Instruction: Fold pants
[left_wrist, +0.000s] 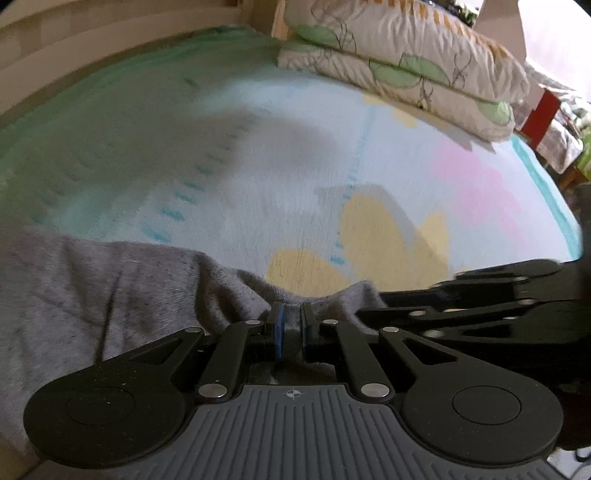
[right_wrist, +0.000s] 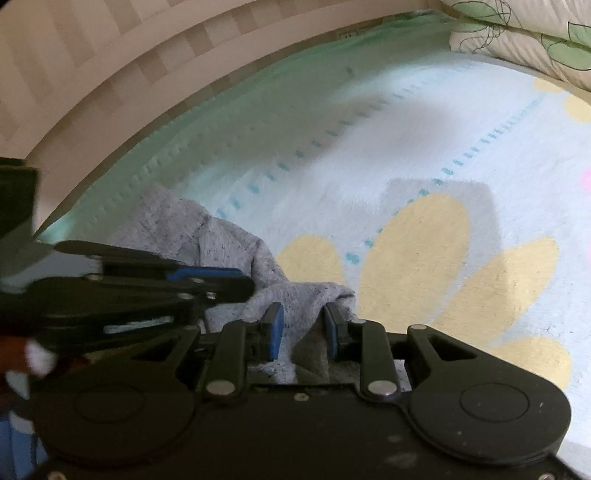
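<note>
Bedsheet (right_wrist: 424, 147) | left gripper (left_wrist: 291, 332) clamps pants (left_wrist: 92, 295) | right gripper (right_wrist: 303, 328) apart (straddling fabric)

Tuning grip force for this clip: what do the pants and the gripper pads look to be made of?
Pants: soft heathered grey knit, likely fleece or jersey; fuzzy, matte surface, loose folds.
Pads on the right gripper: blue, matte, probably rubber or foam; black finger links look like hard plastic with metal pins.

L gripper (left_wrist: 290, 328) fingers pinched; R gripper (right_wrist: 303, 334) fingers apart, seemingly slack.
</note>
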